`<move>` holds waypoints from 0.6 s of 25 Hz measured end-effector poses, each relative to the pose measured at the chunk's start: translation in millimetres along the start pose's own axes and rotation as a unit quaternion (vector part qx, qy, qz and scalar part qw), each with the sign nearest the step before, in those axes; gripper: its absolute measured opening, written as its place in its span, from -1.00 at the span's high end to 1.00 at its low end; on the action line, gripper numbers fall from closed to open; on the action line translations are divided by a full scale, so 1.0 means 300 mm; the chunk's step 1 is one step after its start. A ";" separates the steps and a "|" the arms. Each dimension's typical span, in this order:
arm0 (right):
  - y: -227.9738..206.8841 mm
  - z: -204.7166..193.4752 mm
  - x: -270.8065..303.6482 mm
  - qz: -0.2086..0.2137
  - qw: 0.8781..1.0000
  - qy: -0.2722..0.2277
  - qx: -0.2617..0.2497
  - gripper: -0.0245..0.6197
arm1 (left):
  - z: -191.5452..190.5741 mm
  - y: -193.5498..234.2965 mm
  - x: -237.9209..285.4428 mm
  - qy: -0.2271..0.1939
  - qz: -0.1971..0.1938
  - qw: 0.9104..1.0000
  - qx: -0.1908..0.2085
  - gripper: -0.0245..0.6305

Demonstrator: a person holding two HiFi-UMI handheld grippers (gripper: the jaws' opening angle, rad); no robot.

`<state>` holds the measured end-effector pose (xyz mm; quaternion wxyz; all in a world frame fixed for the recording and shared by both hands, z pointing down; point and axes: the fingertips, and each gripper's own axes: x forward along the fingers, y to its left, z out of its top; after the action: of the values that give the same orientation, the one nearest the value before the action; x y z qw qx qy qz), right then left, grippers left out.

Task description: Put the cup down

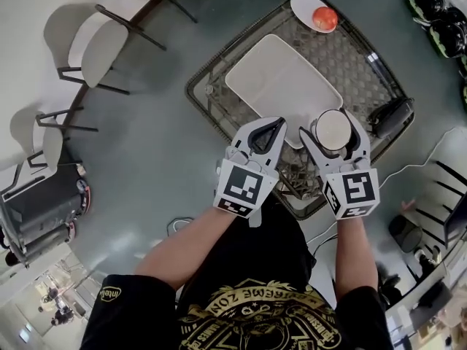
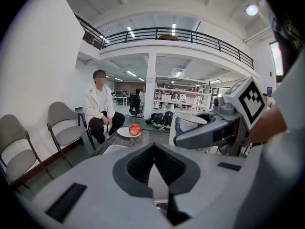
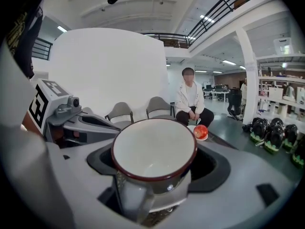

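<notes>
My right gripper [image 1: 333, 128] is shut on a white cup [image 1: 333, 131] with a dark red rim. The cup is upright and its mouth faces up. It hangs over the near right part of the glass table [image 1: 206, 93], beside the corner of a white tray [image 1: 281, 79]. In the right gripper view the cup [image 3: 153, 149] fills the space between the jaws, handle toward the camera, and looks empty. My left gripper [image 1: 267, 131] is level with it just to the left, shut with nothing in it. The left gripper view shows its pads [image 2: 143, 165] meeting.
A red apple [image 1: 325, 17] lies on a white plate [image 1: 303, 6] at the table's far corner. A black object [image 1: 391, 115] sits at the table's right edge. Chairs [image 1: 95, 46] stand to the left. A seated person [image 3: 190, 104] is beyond the table. Cables lie on the floor.
</notes>
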<state>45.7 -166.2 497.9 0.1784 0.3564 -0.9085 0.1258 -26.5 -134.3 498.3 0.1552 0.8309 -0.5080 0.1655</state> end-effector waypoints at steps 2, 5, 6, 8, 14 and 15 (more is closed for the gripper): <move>-0.017 -0.032 0.019 -0.005 1.000 0.005 0.006 -0.35 | -0.023 0.008 0.019 0.008 0.001 1.000 0.000 0.91; -0.045 -0.062 0.049 -0.012 1.000 0.010 0.007 -0.35 | -0.050 0.020 0.049 0.017 0.002 1.000 0.000 0.91; -0.054 -0.069 0.059 -0.014 1.000 0.012 0.005 -0.35 | -0.056 0.024 0.059 0.018 0.003 1.000 0.001 0.91; -0.070 -0.084 0.074 -0.017 1.000 0.015 0.004 -0.35 | -0.067 0.030 0.075 0.020 0.005 1.000 0.004 0.91; -0.103 -0.131 0.113 -0.023 0.999 0.021 0.006 -0.35 | -0.105 0.045 0.108 0.028 0.010 1.000 0.006 0.91; -0.107 -0.137 0.119 -0.025 0.999 0.022 0.006 -0.35 | -0.110 0.047 0.112 0.028 0.011 1.000 0.006 0.91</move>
<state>53.3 -196.1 553.1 0.1993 0.3770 -0.8945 0.1345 -28.6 -152.9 543.6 0.1627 0.8214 -0.5113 0.1935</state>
